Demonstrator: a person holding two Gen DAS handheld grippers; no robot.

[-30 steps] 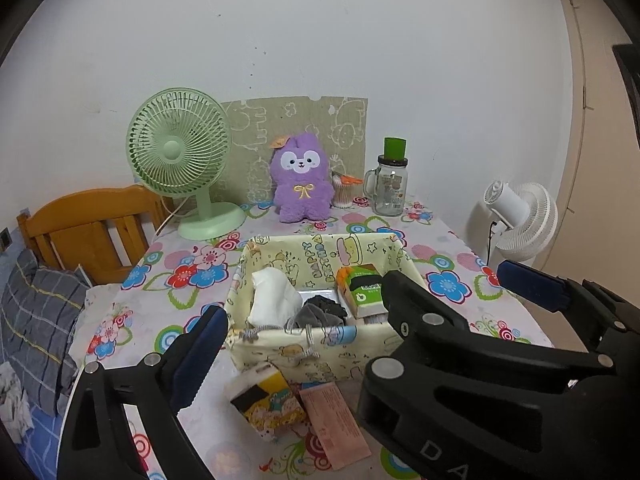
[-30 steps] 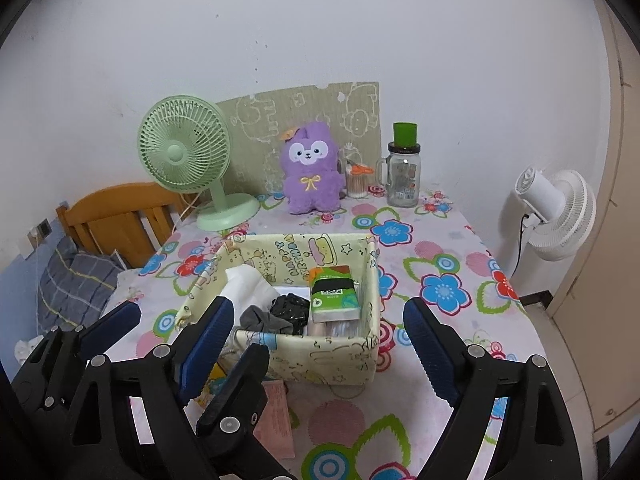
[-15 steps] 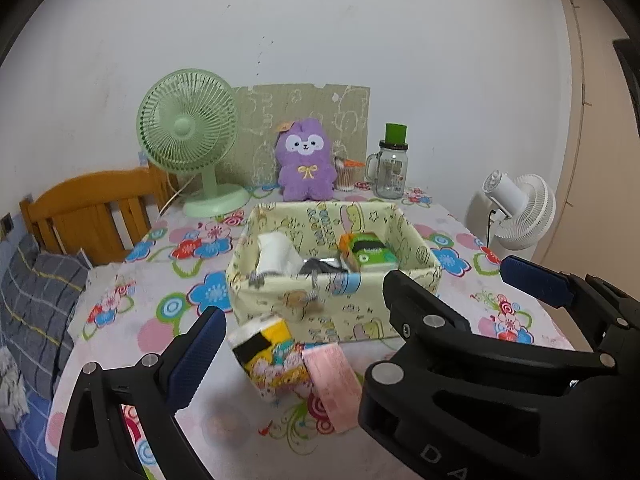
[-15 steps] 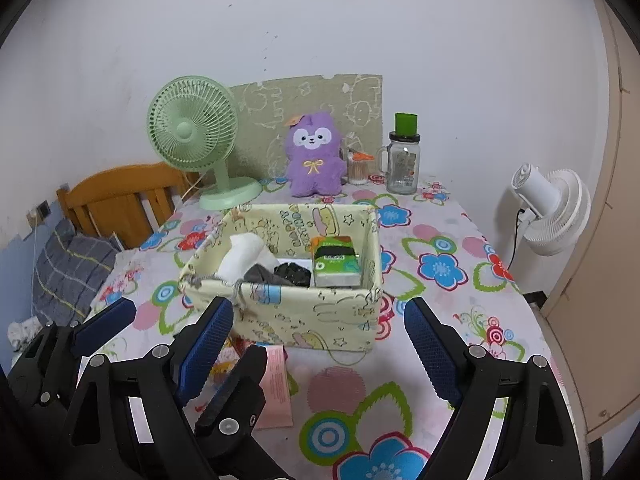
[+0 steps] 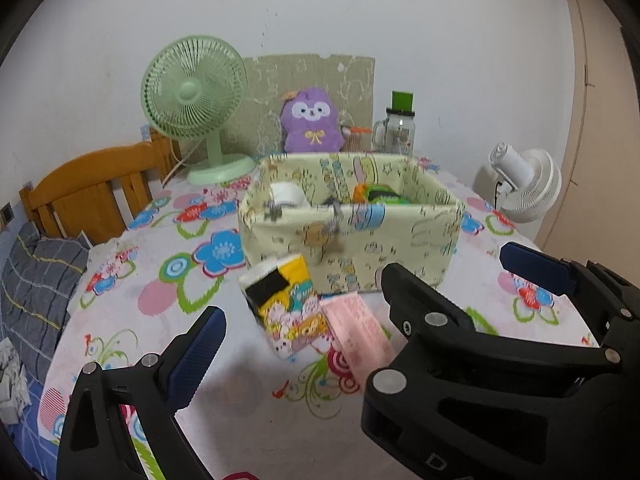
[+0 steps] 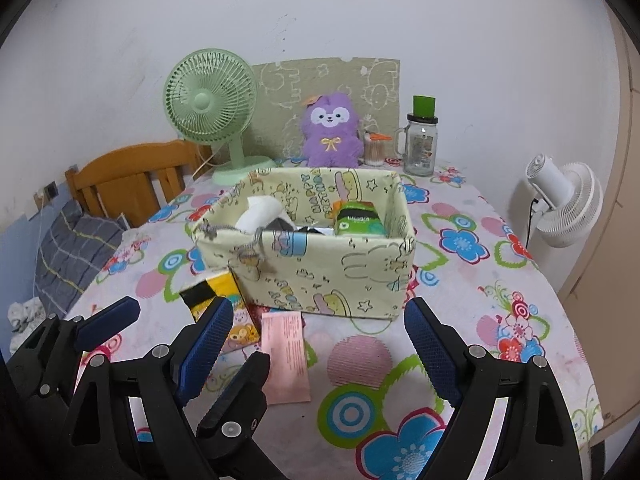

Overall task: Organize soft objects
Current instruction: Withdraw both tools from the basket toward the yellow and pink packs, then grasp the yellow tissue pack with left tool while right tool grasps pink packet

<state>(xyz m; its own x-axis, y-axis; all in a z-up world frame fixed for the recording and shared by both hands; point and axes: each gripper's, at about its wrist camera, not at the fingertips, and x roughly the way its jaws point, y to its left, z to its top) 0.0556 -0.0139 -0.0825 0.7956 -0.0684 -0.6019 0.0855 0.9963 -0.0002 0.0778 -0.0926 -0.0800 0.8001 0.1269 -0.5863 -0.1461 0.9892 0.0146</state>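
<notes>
Left wrist view: the left gripper (image 5: 362, 296) hangs above the table (image 5: 168, 344) with its blue-padded fingers spread wide and nothing between them. Straight ahead, between the finger lines, a yellow tissue pack (image 5: 286, 306) lies tilted on the cloth, with a pink packet (image 5: 358, 330) touching its right side. Just beyond both stands the fabric basket (image 5: 352, 228), holding a white roll (image 5: 288, 196) on the left and a green pack (image 5: 384, 196) on the right. Far beyond the basket sit a green fan (image 5: 196, 100), a purple plush (image 5: 312, 122) and a jar (image 5: 398, 130).

Right wrist view: the right gripper (image 6: 318, 338) is likewise released, fingers wide apart and empty. The pink packet (image 6: 286, 356) lies just ahead of its left finger, the tissue pack (image 6: 220, 300) further left, partly hidden by that finger and touching the basket (image 6: 320, 252) at its near left corner. The left gripper (image 6: 172, 320) shows at the lower left. The plush (image 6: 330, 132) sits at the far edge.
</notes>
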